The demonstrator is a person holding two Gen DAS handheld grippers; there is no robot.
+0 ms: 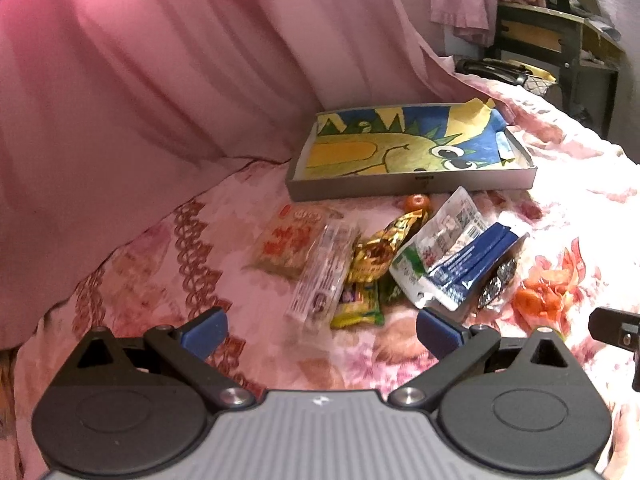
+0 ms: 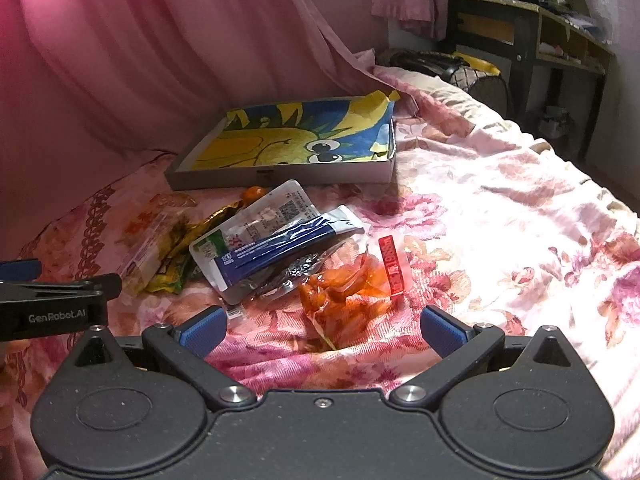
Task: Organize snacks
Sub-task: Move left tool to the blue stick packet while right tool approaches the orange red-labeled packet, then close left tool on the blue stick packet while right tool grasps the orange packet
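Observation:
A pile of snack packets lies on a floral bedspread in front of a shallow grey box (image 1: 412, 186) lined with a cartoon drawing; the box also shows in the right wrist view (image 2: 280, 176). The pile holds a blue and white pouch (image 1: 464, 264) (image 2: 276, 246), a gold wrapper (image 1: 384, 248), a yellow-green packet (image 1: 356, 304), a clear long packet (image 1: 320, 280) and an orange clear packet (image 2: 348, 288). My left gripper (image 1: 320, 330) is open and empty, just short of the pile. My right gripper (image 2: 324, 330) is open and empty, just short of the orange packet.
A pink curtain (image 1: 140, 80) hangs along the left and back of the bed. A dark desk (image 2: 520, 28) and a mesh basket (image 2: 480, 76) stand beyond the bed at the right. The bedspread (image 2: 500, 220) stretches to the right.

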